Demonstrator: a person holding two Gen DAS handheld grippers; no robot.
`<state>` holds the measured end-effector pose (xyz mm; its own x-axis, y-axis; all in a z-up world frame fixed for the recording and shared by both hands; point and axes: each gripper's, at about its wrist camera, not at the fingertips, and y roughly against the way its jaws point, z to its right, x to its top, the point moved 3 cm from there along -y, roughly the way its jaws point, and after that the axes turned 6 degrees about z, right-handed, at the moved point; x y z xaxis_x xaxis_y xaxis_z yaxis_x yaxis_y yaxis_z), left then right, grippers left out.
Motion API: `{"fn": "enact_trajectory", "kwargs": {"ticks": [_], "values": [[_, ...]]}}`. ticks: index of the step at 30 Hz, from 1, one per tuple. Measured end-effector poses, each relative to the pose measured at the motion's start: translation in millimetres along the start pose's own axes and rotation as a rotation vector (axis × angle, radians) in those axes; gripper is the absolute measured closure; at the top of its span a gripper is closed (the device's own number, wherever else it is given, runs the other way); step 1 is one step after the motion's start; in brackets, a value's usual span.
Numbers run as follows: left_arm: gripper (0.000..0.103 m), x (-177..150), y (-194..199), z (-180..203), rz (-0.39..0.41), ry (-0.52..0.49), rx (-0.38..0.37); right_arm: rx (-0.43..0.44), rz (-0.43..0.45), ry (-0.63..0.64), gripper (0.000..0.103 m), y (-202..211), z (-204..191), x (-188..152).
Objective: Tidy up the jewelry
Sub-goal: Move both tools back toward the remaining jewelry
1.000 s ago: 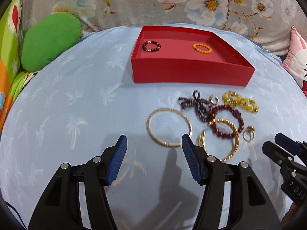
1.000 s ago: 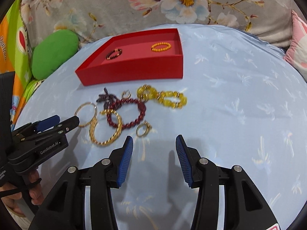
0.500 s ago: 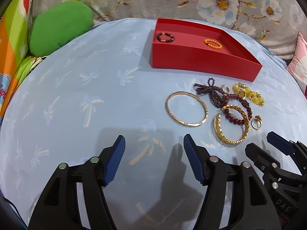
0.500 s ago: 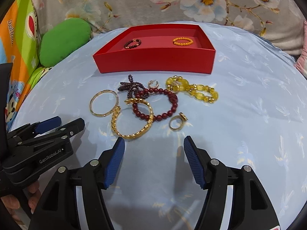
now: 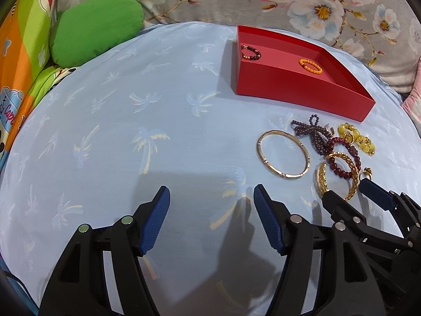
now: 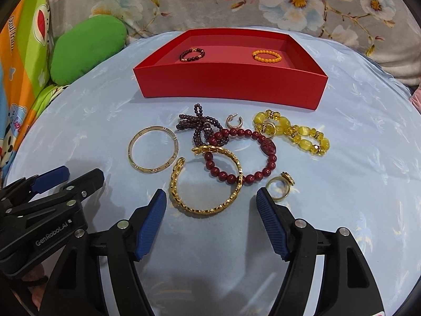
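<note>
A red tray (image 6: 231, 89) at the back holds a dark bead bracelet (image 6: 192, 54) and an orange bead bracelet (image 6: 267, 55). In front of it lie a thin gold bangle (image 6: 130, 148), a gold chain bangle (image 6: 173, 184), a red bead bracelet (image 6: 265, 144), a yellow bead bracelet (image 6: 302, 134), purple beads (image 6: 200, 123), a small hoop earring (image 6: 234, 122) and a gold ring (image 6: 287, 177). My right gripper (image 6: 210, 194) hovers at the chain bangle's near edge, its jaws opening, pressing on nothing. My left gripper (image 5: 211, 192) stands open over bare cloth, left of the pile.
Everything rests on a light blue palm-print cloth (image 5: 131, 131). A green cushion (image 5: 97, 26) and a colourful cartoon pillow (image 5: 18, 52) lie at the left. Floral fabric (image 6: 289, 0) runs behind the tray. A pink pillow edge (image 5: 414, 100) shows at the right.
The right gripper has swung over to face the pile and its jaws have widened. The left gripper has shifted left, so the jewelry now sits at the right of its view.
</note>
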<state>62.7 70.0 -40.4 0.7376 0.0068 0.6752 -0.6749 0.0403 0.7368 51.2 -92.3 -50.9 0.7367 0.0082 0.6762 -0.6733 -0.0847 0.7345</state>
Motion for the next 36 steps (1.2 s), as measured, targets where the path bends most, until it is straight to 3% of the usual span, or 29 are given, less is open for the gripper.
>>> {"fn": "enact_trajectory", "kwargs": {"ticks": [4,6,8,16,20,29,36], "values": [[0.04,0,0,-3,-0.003,0.006,0.0,-0.013,0.0,0.004,0.035,-3,-2,0],[0.04,0,0,-4,-0.005,0.007,0.0,-0.024,0.001,0.003,0.038,-4,-1,0],[0.04,0,0,-4,-0.003,0.007,0.0,-0.03,0.006,0.005,0.049,-4,-1,1],[0.04,3,3,2,0.003,-0.007,-0.022,-0.017,0.016,-0.011,0.049,4,7,-2],[0.028,7,3,14,0.003,-0.031,-0.047,-0.018,0.024,-0.029,0.049,14,16,-3],[0.028,19,-6,39,-0.022,-0.061,-0.075,-0.048,0.058,-0.047,0.049,30,38,0],[0.028,33,-12,37,-0.016,-0.043,-0.071,-0.044,0.059,-0.08,0.049,34,52,0]]}}
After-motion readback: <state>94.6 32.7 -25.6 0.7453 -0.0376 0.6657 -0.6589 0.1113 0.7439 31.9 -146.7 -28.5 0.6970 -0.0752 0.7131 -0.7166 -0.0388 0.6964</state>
